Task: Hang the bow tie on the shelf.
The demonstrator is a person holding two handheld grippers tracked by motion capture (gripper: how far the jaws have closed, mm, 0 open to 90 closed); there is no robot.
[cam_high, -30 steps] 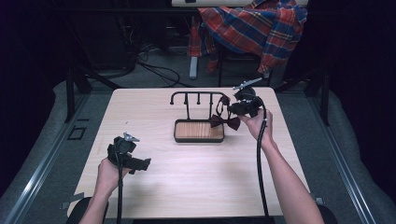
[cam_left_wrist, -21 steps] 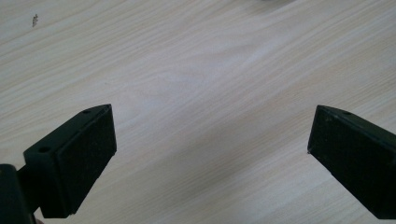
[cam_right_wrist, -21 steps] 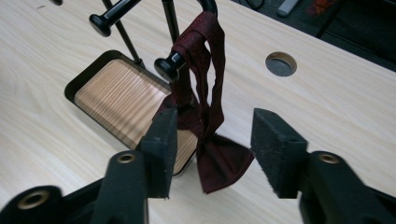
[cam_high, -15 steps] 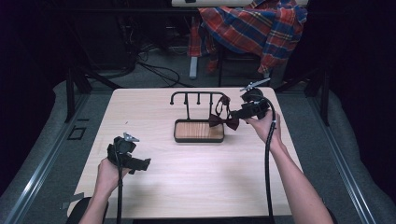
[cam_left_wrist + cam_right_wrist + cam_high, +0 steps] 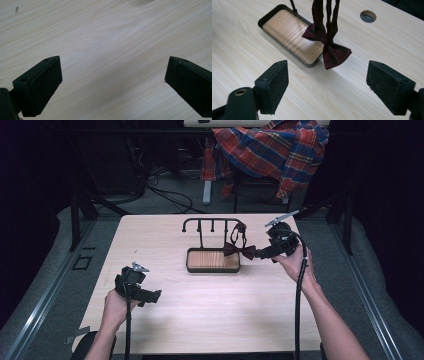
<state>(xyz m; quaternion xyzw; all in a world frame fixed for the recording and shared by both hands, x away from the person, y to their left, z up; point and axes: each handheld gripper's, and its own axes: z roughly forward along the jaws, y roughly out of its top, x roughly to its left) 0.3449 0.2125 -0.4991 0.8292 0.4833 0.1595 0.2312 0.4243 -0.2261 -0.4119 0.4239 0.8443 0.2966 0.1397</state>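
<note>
A dark red bow tie [image 5: 239, 251] [image 5: 329, 47] hangs by its strap from the right end of a black hook stand [image 5: 210, 222]. The stand rises from a black tray with a wooden floor [image 5: 212, 270] [image 5: 287, 27]. My right gripper [image 5: 257, 254] [image 5: 327, 75] sits just right of the bow tie, apart from it. Its jaws have just been opening and stand open with nothing between them. My left gripper [image 5: 152, 296] [image 5: 112, 67] is open over bare wood near the table's front left.
The pale wooden table [image 5: 200, 320] has a round cable hole [image 5: 368, 16] beyond the bow tie. A plaid shirt [image 5: 272, 150] drapes over a chair behind the table. Cables lie on the floor at the back.
My right gripper opened, let go of the bow tie and drew back to the right. The bow tie now hangs free from the stand. The left gripper stayed put.
</note>
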